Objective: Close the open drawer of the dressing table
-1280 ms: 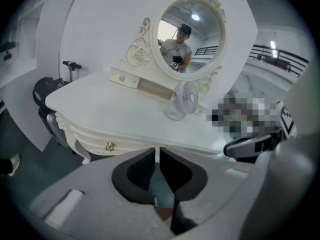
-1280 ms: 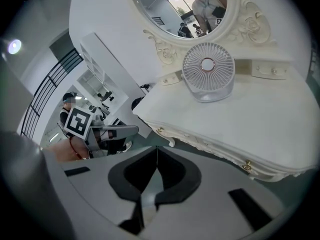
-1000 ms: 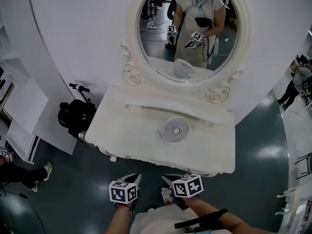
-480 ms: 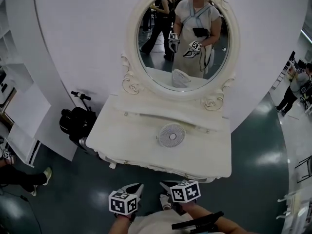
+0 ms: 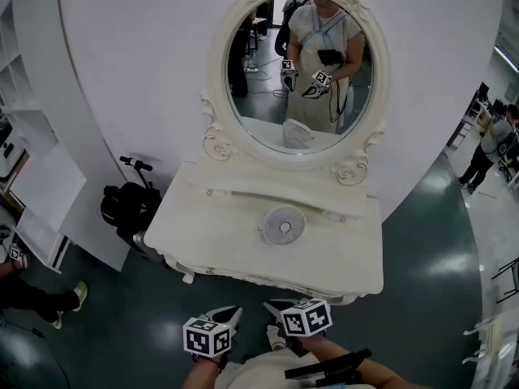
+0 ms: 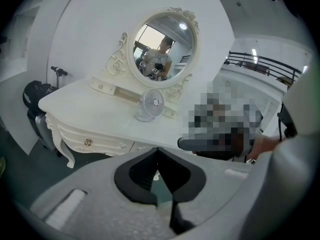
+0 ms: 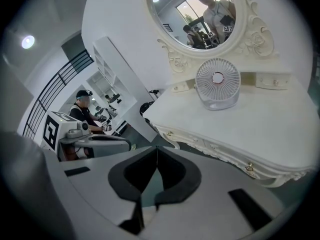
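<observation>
The white dressing table (image 5: 219, 225) stands in front of me under its oval mirror (image 5: 296, 71). Its drawer fronts (image 6: 95, 143) (image 7: 225, 156), with small gold knobs, lie flush along the front edge; none stands out. My left gripper (image 5: 231, 310) (image 6: 158, 151) hangs just short of the table's front edge, shut with nothing in it. Beside it my right gripper (image 5: 274, 305) (image 7: 156, 148) is also shut and holds nothing. Neither touches the table.
A small white fan (image 5: 284, 224) stands at the middle of the tabletop. A black bag with a handle (image 5: 130, 205) leans at the table's left end, beside white shelving (image 5: 32, 177). People stand at the far left (image 5: 24, 290) and far right (image 5: 495, 140) on the dark floor.
The left gripper has drifted a little back from the table front, and both grippers sit lower in the head view. The jaws stayed shut; the table looks the same.
</observation>
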{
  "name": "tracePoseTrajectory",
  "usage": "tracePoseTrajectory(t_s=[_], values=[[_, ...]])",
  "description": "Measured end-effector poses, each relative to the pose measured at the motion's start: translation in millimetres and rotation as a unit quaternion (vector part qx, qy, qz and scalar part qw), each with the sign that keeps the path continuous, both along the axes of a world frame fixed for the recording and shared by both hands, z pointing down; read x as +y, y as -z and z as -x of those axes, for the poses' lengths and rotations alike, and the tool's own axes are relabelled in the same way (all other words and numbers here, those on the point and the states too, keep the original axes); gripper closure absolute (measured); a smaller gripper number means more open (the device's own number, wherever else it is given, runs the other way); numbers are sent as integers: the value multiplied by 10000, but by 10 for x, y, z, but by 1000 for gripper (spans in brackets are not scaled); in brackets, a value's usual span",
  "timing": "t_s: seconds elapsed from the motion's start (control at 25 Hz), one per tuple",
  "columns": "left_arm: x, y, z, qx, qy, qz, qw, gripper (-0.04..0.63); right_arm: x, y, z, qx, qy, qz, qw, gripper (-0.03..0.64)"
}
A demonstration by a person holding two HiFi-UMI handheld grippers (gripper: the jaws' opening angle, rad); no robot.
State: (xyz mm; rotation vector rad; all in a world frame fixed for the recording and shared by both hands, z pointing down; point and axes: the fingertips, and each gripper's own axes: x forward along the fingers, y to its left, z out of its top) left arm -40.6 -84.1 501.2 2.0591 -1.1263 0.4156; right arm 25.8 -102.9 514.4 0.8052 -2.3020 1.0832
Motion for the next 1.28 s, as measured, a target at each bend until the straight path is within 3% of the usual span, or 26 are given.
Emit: tracePoseTrajectory(t_s=[0.4, 1.28], values=[[53, 18, -18, 36, 80, 23, 10000, 586, 42, 63, -20, -3, 151, -185, 9997, 601], [18, -50, -45, 34, 146, 156, 9998, 586, -1, -13, -23, 35, 309, -107, 9995, 601]])
